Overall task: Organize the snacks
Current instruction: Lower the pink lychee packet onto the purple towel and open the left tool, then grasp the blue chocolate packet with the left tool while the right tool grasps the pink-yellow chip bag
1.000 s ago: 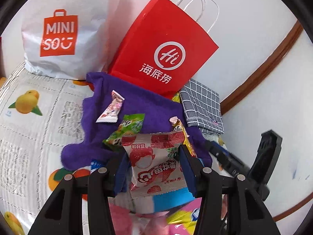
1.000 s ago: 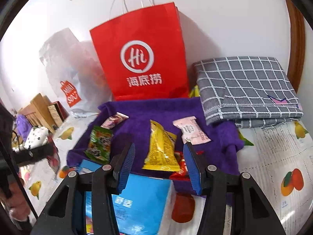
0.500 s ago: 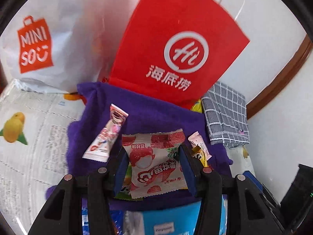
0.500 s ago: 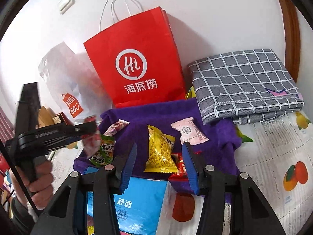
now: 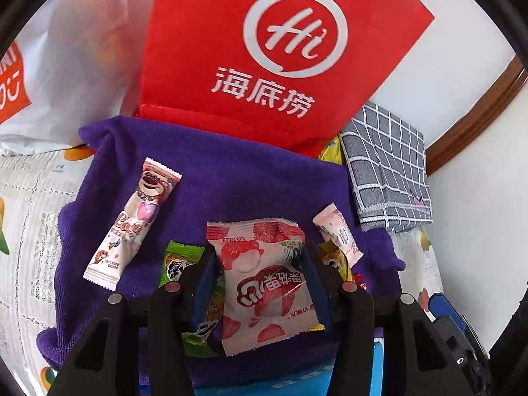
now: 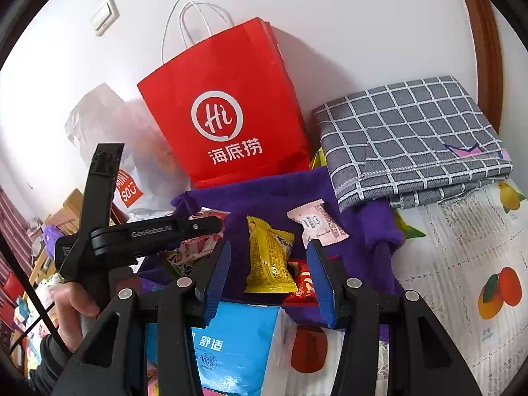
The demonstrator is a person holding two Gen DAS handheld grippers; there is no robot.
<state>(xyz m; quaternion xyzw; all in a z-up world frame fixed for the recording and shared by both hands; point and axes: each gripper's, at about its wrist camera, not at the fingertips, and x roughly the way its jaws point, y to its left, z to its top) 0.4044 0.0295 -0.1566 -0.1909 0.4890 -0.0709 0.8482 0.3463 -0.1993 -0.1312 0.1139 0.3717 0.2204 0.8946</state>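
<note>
The left gripper (image 5: 260,274) has its fingers closed on the pink lychee-print snack packet (image 5: 264,283), which hangs just above the near part of the purple towel (image 5: 237,191). A second ago that packet was over the clutter short of the towel; now it has been carried forward over the cloth, so a set-down among the sorted snacks looks close. The right gripper (image 6: 269,272) hovers at the towel's near edge with its fingers wide and empty, beyond a blue packet (image 6: 237,340).

On the towel, a green snack (image 5: 184,257) lies partly under the held packet on its left, and a yellow snack (image 6: 269,257) and a small pink packet (image 6: 318,222) lie toward the towel's right side. A long pink bar (image 5: 135,227) lies toward the towel's left. Bare purple cloth stays open in the towel's middle and far part, the likeliest room for the packet.

At the towel's far edge stands the red paper bag (image 5: 274,66), touching the cloth, which limits forward travel. A folded grey checked cloth (image 6: 412,142) overlaps the towel's right far corner, and a white plastic bag (image 5: 76,66) lies beyond its left far corner.
</note>
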